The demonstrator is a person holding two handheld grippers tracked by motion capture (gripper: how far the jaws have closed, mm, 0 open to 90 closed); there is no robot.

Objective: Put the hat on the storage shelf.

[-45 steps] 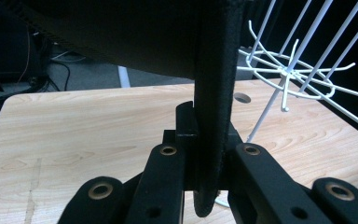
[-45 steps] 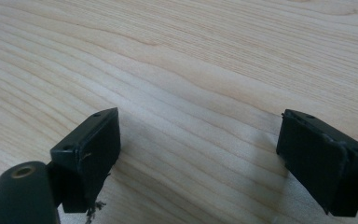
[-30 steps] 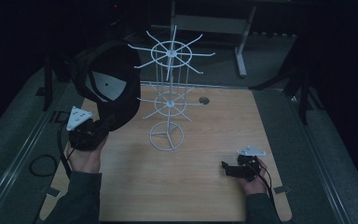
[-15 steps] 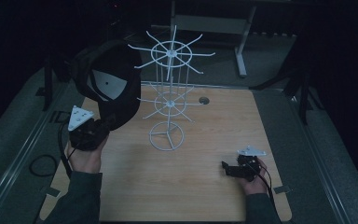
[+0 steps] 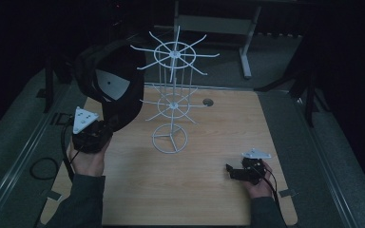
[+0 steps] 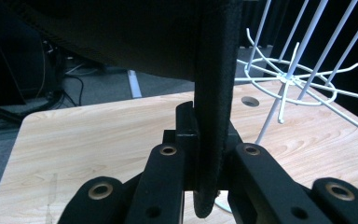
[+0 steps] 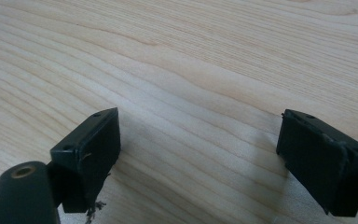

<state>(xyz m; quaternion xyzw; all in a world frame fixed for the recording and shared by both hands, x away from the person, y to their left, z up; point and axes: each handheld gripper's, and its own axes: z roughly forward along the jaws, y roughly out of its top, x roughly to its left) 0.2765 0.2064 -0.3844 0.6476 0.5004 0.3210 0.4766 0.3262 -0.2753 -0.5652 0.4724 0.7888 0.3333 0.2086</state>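
Black fabric is pinched between the jaws of the left claw: the edge of a dark cap is clamped there, and the cap is held upright above that claw, its pale inner lining turned toward the high view. Nearest to the claw lies the bare wood of the desk; just beyond and to its right stands the white wire rack, whose base ring rests on the desk and whose two tiers of prongs spread outward.

The step in hand is judged to be hanging the cap on the rack. It would be done well if the grip is kept firm on the edge, so the cap is not let slip, and if the cap is carried sideways toward an upper prong with its hollow facing the wire tip. The clamp should be released only once a prong is seen to bear the weight, since the light rack may be tipped by a push.

Farthest from the cap, the right claw is held low over the desk with its jaws spread wide and nothing between them; the rack could be steadied by it.
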